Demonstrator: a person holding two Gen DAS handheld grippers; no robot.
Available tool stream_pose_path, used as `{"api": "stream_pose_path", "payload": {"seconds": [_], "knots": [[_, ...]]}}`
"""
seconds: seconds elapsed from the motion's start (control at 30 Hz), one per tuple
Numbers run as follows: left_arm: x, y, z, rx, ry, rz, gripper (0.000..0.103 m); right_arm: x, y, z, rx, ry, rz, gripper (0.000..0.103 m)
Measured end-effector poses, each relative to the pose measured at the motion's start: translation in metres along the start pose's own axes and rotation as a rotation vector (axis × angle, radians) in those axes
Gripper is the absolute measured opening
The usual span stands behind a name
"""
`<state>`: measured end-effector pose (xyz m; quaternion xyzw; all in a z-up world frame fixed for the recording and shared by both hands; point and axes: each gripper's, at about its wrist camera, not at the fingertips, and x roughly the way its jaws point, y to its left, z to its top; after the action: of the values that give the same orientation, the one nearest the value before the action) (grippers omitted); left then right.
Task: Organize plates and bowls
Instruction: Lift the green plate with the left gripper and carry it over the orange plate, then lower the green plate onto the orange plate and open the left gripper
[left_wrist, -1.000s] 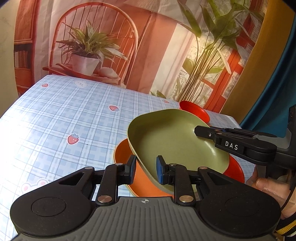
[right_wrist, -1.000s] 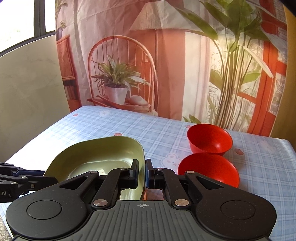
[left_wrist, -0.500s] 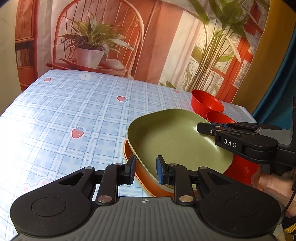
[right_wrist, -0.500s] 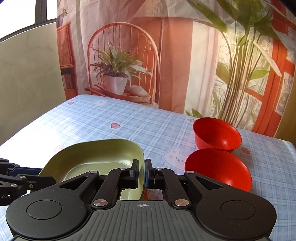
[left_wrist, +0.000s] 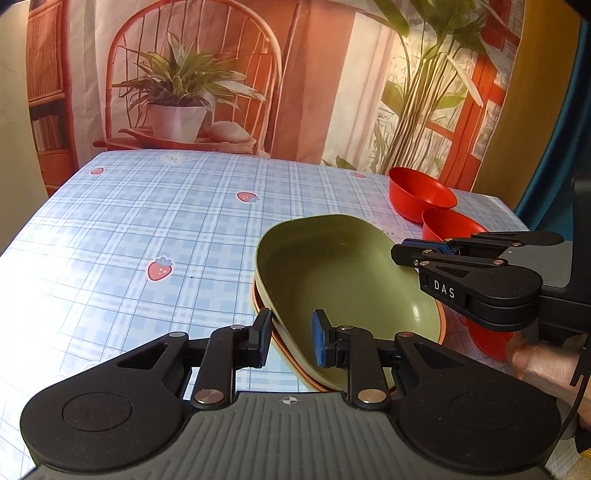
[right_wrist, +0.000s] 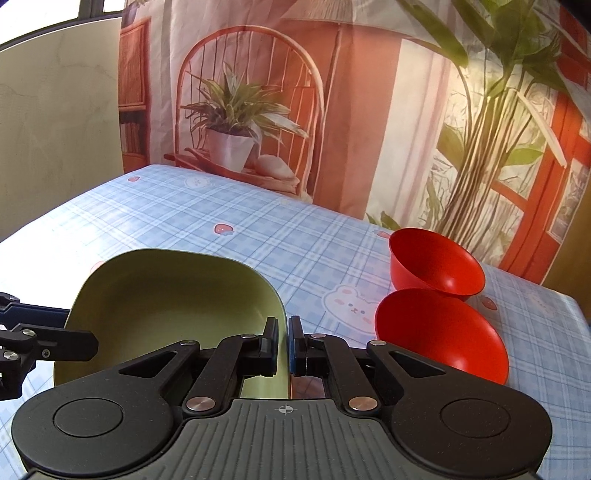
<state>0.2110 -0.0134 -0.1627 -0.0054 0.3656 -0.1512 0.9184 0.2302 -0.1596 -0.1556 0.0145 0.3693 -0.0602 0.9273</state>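
A green rounded plate (left_wrist: 343, 280) lies nested in an orange plate (left_wrist: 280, 350), of which only a thin rim shows beneath. My left gripper (left_wrist: 291, 339) is shut on the green plate's near left rim, the slanted wall passing between its blue pads. My right gripper (right_wrist: 283, 343) is shut on the opposite rim of the green plate (right_wrist: 166, 302). In the left wrist view the right gripper (left_wrist: 400, 254) comes in from the right. Two red bowls (right_wrist: 439, 262) (right_wrist: 443, 332) stand side by side just right of the plates.
The table (left_wrist: 155, 221) has a blue checked cloth with strawberry prints. A printed backdrop (right_wrist: 332, 110) of a chair and plants hangs behind its far edge. A person's hand (left_wrist: 539, 362) shows at the right, behind the right gripper.
Both grippers have come down with the green plate between them. The plate hung tilted above the orange one and now sits low over it, covering nearly all of it.
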Motion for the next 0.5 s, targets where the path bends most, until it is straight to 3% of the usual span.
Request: {"api": "stream_pose_path", "payload": {"seconds": [0.5], "knots": [[-0.0103, 0.0029, -0.0003, -0.041, -0.014, 0.012, 0.029, -0.0043, -0.0012, -0.0056, 0.014, 0.013, -0.003, 0.007]]}}
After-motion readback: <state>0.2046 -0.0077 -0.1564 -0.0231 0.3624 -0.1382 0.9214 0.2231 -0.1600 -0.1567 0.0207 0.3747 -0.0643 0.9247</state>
